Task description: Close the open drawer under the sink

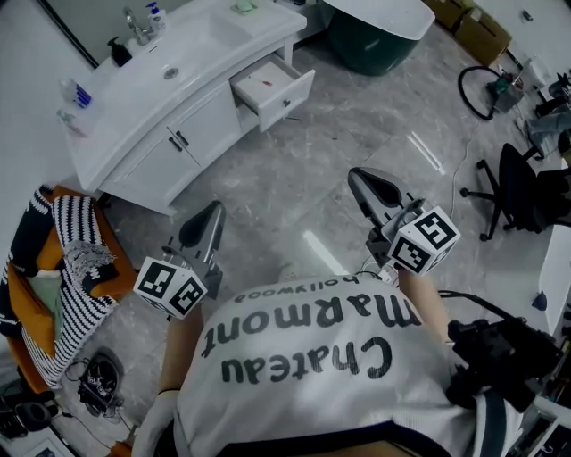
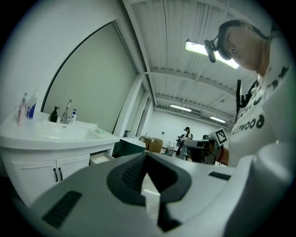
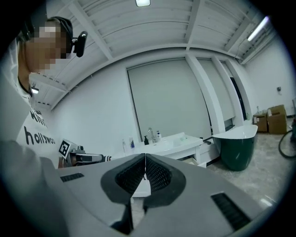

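White rectangular drawer (image 1: 272,87) stands pulled out at the right end of the white sink cabinet (image 1: 169,134), well apart from both tools. Left tool (image 1: 214,212) and right tool (image 1: 360,180) are clenched on nothing, above the grey marble floor (image 1: 294,170). Only the head view looks into the drawer. The right gripper view alone shows a dark green tub (image 3: 238,148) standing upright.

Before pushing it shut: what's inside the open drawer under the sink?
The open drawer shows a white floor with one small reddish item lying on it. Its rear part, under the countertop, is hidden.
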`<state>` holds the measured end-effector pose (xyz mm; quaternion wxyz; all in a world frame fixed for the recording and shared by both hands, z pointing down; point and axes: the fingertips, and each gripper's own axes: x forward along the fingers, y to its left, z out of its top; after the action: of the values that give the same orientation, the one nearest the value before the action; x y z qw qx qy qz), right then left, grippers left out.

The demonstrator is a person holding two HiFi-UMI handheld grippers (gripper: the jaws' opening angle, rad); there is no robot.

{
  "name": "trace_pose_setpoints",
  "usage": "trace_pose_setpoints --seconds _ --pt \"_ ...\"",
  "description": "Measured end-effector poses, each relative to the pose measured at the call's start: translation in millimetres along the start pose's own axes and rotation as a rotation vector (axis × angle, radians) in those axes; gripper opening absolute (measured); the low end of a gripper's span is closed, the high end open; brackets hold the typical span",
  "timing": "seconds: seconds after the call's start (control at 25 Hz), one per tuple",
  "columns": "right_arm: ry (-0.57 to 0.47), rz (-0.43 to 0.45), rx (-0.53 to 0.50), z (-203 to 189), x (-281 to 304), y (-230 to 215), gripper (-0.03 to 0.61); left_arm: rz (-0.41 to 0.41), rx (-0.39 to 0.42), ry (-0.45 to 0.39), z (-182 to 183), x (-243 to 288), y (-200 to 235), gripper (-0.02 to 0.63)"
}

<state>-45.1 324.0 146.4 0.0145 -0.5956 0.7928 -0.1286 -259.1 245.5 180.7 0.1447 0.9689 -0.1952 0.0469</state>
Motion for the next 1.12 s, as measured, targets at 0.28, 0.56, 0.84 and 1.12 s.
trace_pose_setpoints --seconds 0.28,0.56,0.84,1.12 --pt "0.022 0.045 -0.002 -3.3 28.0 -2.7 0.011 0.035 0.026 0.014 0.5 1.0 8.9 0.008" --pt "0.036 0.059 0.005 -8.8 41.0 -0.6 0.011 0.080 -0.041 -0.001 -1.7 -3.3 21.5 0.008" --pt "0.020 0.021 0.015 -4.6 32.1 -12.3 0.011 0.065 -0.009 -0.012 2.4 5.4 16.9 0.008" --pt "-0.003 -0.008 0.098 -5.5 36.4 -34.0 0.011 0.036 -0.041 0.000 1.5 23.5 21.3 0.008"
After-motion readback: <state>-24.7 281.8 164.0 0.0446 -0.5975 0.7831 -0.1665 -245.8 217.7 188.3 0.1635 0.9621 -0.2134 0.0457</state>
